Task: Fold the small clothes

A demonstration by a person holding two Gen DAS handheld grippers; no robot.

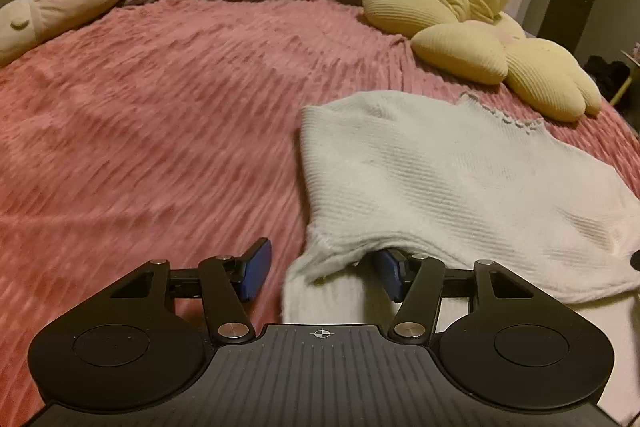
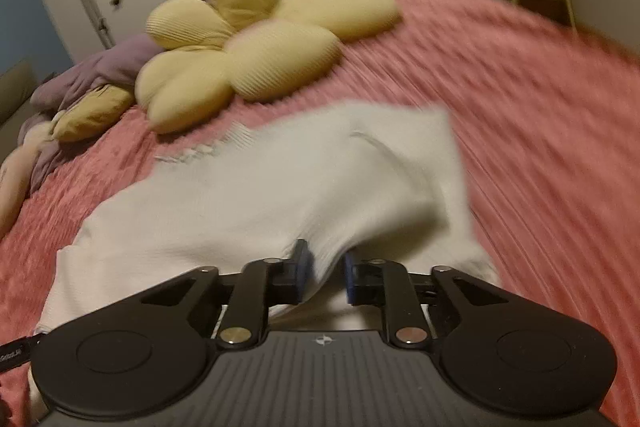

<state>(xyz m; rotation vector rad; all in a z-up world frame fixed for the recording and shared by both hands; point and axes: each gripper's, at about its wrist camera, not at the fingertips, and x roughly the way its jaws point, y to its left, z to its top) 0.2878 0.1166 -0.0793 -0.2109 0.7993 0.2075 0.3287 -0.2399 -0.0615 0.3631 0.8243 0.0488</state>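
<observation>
While the white knit garment (image 1: 440,179) lies on the pink bedspread (image 1: 160,107), right gripper (image 2: 325,277) fingers pinch its edge; left gripper (image 1: 320,273) fingers half-open, straddling fabric, not clamped.

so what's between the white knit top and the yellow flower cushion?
Only bare pink bedspread separates the white knit top from the yellow flower cushion; both wrist views show it.

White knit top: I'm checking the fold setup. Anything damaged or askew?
Yes. The white knit top has a frayed, ragged edge at its far side, and it lies bunched, not flat, on the pink bedspread.
</observation>
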